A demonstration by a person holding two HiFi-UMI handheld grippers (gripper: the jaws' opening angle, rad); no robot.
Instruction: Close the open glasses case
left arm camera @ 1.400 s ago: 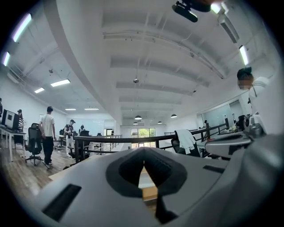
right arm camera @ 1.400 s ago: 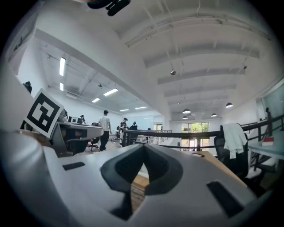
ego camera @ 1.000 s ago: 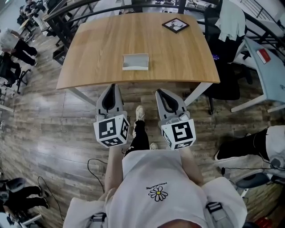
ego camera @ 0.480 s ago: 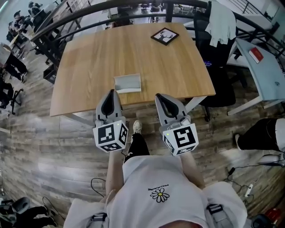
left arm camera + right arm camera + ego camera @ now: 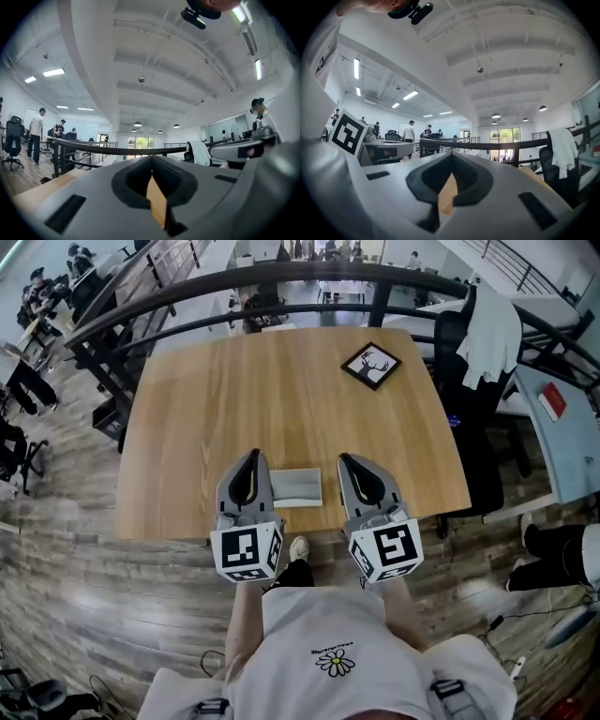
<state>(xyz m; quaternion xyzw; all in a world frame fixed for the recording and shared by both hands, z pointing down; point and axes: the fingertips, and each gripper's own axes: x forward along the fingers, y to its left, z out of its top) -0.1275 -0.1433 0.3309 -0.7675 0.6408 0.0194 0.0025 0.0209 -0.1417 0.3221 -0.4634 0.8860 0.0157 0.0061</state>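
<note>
Left gripper (image 5: 250,457): jaws pressed together on nothing, held level over the near edge of the wooden table (image 5: 281,381), just left of the glasses case (image 5: 296,487). Case between the two tools near that edge, lying flat, apparently open, lid not yet folded down; no contact with either tool evident. Right gripper (image 5: 347,461): jaws likewise together and empty, just right of the case. Judged stage: approach only, with closing not begun and the whole fold-and-press left to do. Likely need: one tool at the lid's free edge, the other steadying the base. Surroundings, left to right: people (image 5: 23,381) at desks well beyond the table; dark railing (image 5: 234,282) along the far side; framed deer picture (image 5: 370,365) toward the far right corner of the tabletop, well apart from the case; chair (image 5: 487,329) draped with pale cloth at the right side. Nothing between tools and case; no obstacle apparent on the tabletop.
</note>
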